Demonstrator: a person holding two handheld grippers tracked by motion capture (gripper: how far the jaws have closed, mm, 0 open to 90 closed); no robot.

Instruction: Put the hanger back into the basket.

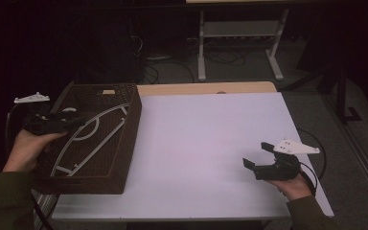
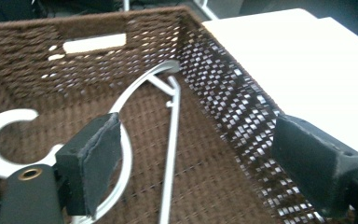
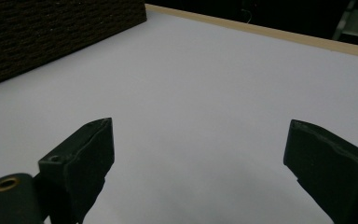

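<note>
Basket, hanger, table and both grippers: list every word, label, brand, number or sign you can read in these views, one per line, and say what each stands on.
None: no readable text in any view.
Basket: plain brown weave, no label.
Hanger: plain white, no marking.
Table: bare white top.
Left gripper and right gripper: black pads, no print visible.

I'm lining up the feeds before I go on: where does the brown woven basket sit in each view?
High view: basket at left, on the table's left edge.
Left gripper view: basket seen from above its inside, a white hanger lying in it.
Right gripper view: basket outer wall, top left.
Shared landmark: the white table.
</note>
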